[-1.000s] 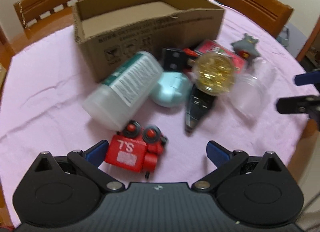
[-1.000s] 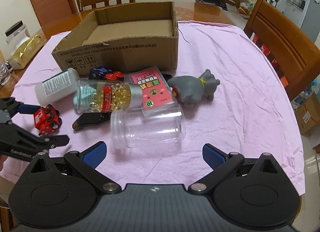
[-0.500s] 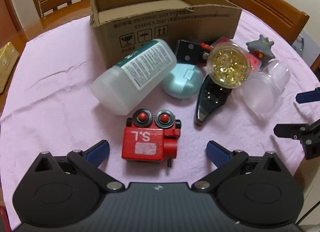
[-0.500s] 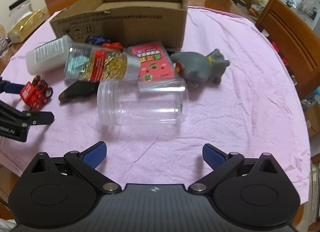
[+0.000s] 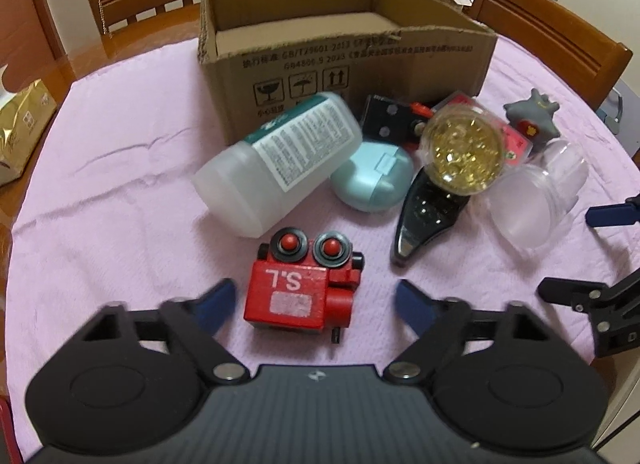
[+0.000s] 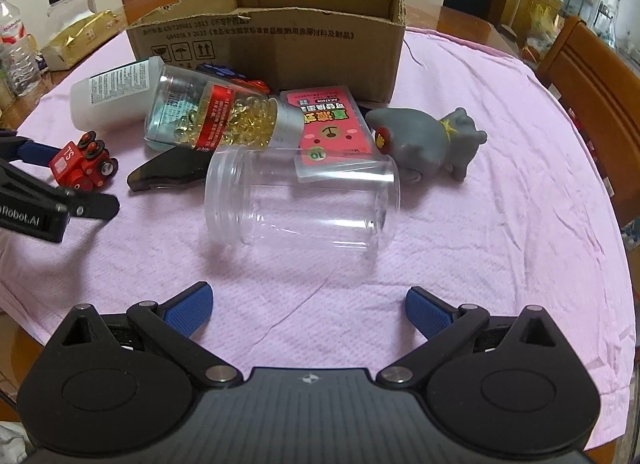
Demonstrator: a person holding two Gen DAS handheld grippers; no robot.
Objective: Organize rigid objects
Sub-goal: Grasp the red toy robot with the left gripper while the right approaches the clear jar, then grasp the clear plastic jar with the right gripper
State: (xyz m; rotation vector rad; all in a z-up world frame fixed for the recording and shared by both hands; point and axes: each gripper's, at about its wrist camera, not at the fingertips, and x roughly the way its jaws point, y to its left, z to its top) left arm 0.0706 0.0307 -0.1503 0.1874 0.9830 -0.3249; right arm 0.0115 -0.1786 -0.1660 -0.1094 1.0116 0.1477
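My left gripper (image 5: 314, 302) hangs over the near edge of the table (image 5: 120, 183), jaws just been closing around the red toy engine (image 5: 302, 292). The left pad is just beside its flank, the right pad stands clear, so nothing is held yet. I judge the engine a hard, light block with flat painted sides, good to pinch across the body, while its wheels would roll away. My right gripper (image 6: 308, 310) stands wide and empty before the clear jar (image 6: 300, 199), which lies on its side: light, stiff and probably slick, best taken across the barrel. The cardboard box (image 5: 344, 63) waits at the far side. The left view alone shows the pale blue case (image 5: 372, 175); the right view alone shows the capsule bottle (image 6: 220, 111) along its length.
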